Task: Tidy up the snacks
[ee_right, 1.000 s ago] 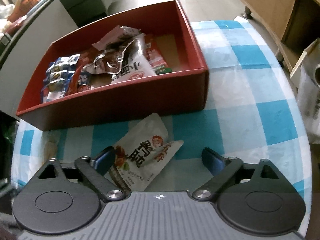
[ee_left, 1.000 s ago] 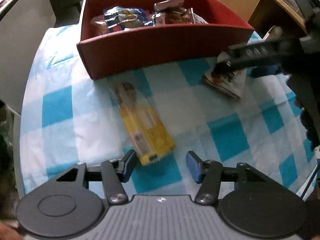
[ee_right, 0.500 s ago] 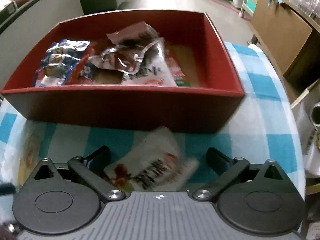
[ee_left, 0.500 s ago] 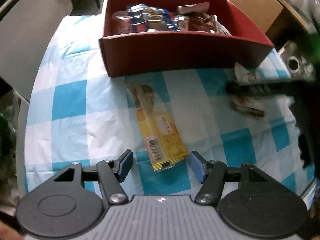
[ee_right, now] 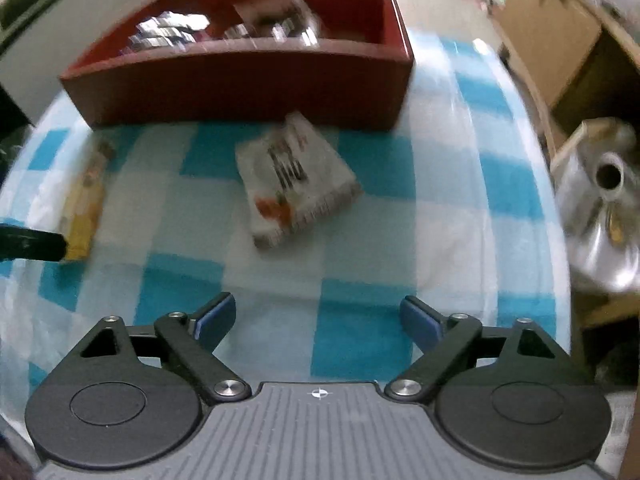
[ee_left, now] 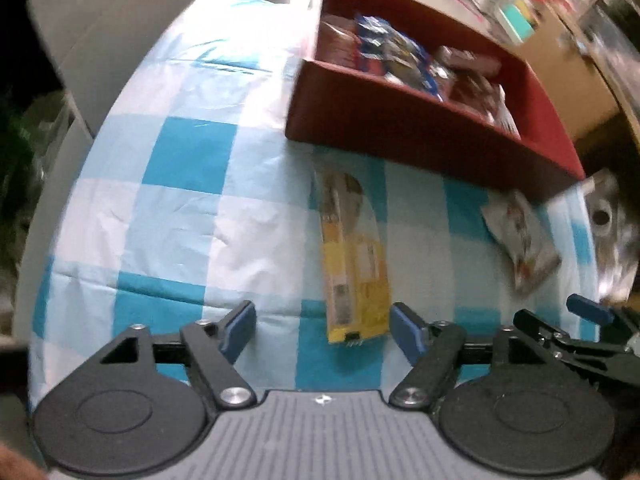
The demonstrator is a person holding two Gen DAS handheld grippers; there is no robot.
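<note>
The left gripper [ee_left: 323, 330] has its fingers spread apart and holds nothing; the near end of the yellow snack bar [ee_left: 354, 264] lies on the checkered tablecloth [ee_left: 168, 208] just between its fingertips. The right gripper [ee_right: 319, 320] is also spread wide and holds nothing. The white snack pouch [ee_right: 294, 182] lies ahead of it, apart from the fingers, near the front wall of the red box [ee_right: 248, 80], which holds more snack packets.
</note>
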